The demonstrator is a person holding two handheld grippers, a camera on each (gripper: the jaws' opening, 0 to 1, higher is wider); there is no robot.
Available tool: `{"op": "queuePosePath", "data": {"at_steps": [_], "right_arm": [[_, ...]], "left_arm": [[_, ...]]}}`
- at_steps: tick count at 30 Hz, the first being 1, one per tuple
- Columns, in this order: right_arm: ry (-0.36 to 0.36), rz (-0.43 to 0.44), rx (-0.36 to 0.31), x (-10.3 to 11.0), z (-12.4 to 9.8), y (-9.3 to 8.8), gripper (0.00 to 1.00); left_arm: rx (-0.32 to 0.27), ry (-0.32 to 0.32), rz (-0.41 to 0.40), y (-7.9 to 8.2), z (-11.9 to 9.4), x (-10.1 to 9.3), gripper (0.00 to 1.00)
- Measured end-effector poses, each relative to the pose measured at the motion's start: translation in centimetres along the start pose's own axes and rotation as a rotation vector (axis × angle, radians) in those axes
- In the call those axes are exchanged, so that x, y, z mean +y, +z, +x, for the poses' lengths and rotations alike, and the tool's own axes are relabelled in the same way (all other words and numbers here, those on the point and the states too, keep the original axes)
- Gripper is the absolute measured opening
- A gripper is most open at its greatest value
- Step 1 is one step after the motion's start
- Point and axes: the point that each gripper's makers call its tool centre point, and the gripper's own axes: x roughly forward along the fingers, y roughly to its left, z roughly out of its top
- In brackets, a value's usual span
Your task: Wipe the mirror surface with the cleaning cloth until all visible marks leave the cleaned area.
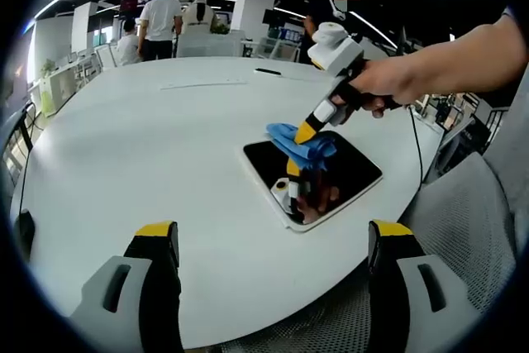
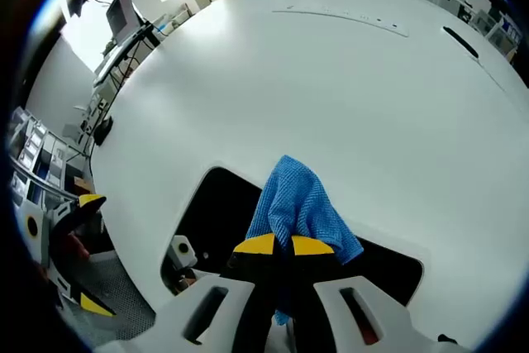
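The right gripper pinches a waffle-textured blue cleaning cloth against the glossy rectangular mirror; the left gripper gapes empty.

The right tongs pinch the blue cloth against the dark mirror on the white table.

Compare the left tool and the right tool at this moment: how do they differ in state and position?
The left tool is open and holds nothing; the right tool is shut on the blue cloth. The left tool hangs back at the white table's near edge; the right tool presses the cloth on the mirror. Both have yellow-tipped jaws.
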Motion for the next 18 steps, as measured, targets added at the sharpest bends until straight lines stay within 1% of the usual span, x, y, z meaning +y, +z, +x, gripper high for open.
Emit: {"op": "queuePosePath", "data": {"at_steps": [4, 8, 13, 15, 18], "right_arm": [[-0.008, 0.015, -0.001, -0.05, 0.08, 0.05, 0.00], [-0.009, 0.028, -0.008, 0.18, -0.40, -0.21, 0.00], [-0.005, 0.031, -0.017, -0.13, 0.15, 0.08, 0.00], [0.001, 0.054, -0.029, -0.24, 0.18, 0.09, 0.00], [-0.005, 0.049, -0.033, -0.30, 0.15, 0.04, 0.00]], "left_arm": [[0.000, 0.002, 0.001, 0.02, -0.02, 0.03, 0.94], [0.002, 0.004, 0.000, -0.08, 0.01, 0.09, 0.94], [-0.001, 0.012, -0.006, -0.10, 0.02, 0.32, 0.94], [0.001, 0.011, -0.003, -0.17, 0.05, 0.33, 0.95], [0.001, 0.012, -0.006, -0.22, 0.09, 0.40, 0.95]]}}
